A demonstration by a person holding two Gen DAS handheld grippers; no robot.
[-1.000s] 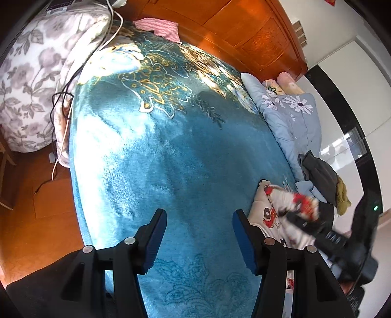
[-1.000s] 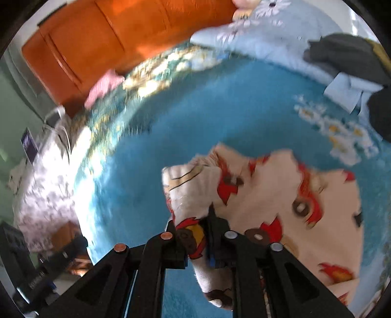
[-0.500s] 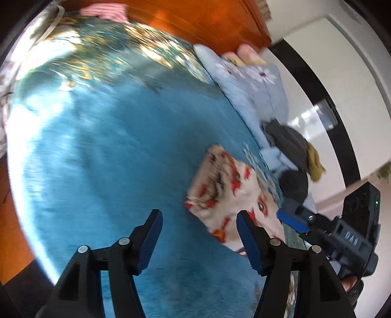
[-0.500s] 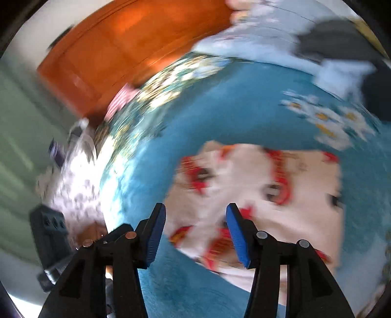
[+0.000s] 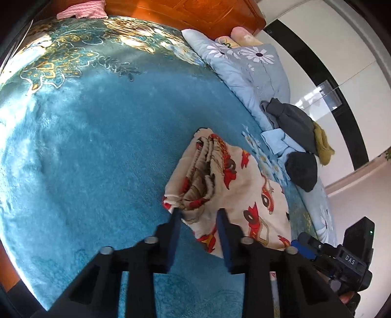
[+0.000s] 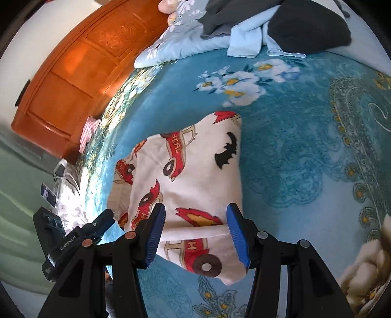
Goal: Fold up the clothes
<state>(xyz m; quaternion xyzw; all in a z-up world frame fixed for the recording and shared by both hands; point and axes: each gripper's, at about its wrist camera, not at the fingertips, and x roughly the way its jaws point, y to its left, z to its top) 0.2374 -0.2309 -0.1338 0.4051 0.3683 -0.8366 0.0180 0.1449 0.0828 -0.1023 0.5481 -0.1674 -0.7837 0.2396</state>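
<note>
A cream garment printed with red cars (image 5: 246, 193) lies folded on the teal plush blanket (image 5: 97, 137). My left gripper (image 5: 198, 215) is at its near left corner. Its jaws are closing with the gathered, ribbed edge (image 5: 202, 171) running out from between them, and the pads do not clearly press it. In the right wrist view the same garment (image 6: 193, 161) shows a black bat print. My right gripper (image 6: 195, 222) stands open over its near folded edge with cloth between the fingers, unpinched. The right gripper's blue tip (image 5: 301, 244) shows at the left view's lower right.
A wooden headboard (image 5: 185, 12) runs along the back. A pale blue floral quilt (image 5: 246, 68), dark clothes (image 5: 290, 117), a black bundle (image 5: 301, 168) and an olive cloth (image 5: 322, 144) lie beyond the garment. A pink cloth (image 5: 83, 9) sits by the headboard.
My right gripper let go of the garment's lifted fold, opened, and shifted along the flat garment. My left gripper travelled across the blanket to the garment's corner and narrowed its jaws.
</note>
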